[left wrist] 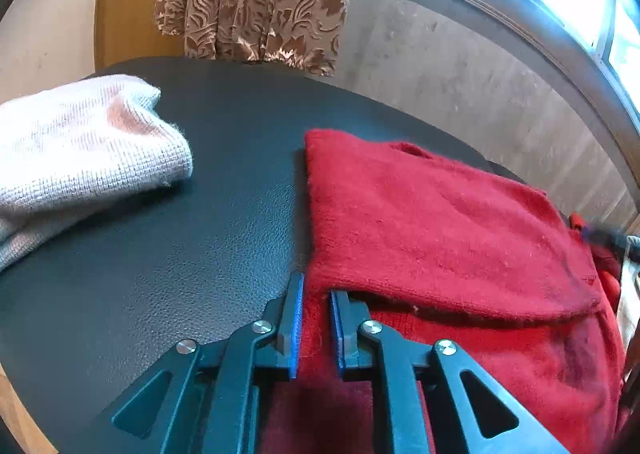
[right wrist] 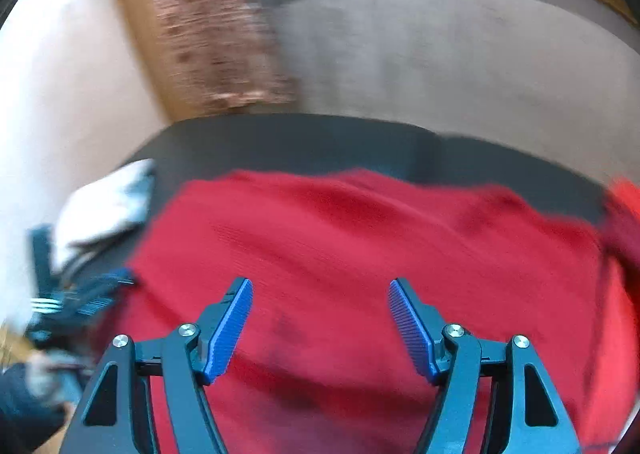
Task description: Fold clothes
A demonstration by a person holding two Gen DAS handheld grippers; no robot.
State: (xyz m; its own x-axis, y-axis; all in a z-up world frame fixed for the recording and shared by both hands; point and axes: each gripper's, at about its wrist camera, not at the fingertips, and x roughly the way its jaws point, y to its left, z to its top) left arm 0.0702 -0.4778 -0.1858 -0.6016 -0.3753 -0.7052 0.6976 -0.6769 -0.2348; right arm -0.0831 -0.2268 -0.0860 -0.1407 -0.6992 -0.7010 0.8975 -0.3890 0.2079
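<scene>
The folded red knitted sweater (left wrist: 440,222) lies on the black leather-textured tabletop (left wrist: 200,246), right of a white knitted garment (left wrist: 80,150). The left gripper (left wrist: 316,298) pinches its near-left corner; the right gripper (right wrist: 320,314) gapes wide, empty, above it.

Knits on grained leatherette

Fuzzy red wool sweater (left wrist: 440,222) and waffle-knit white cloth (left wrist: 80,158) lie on the counter's (left wrist: 180,254) black, pebbled, faintly glossy leatherette.
</scene>
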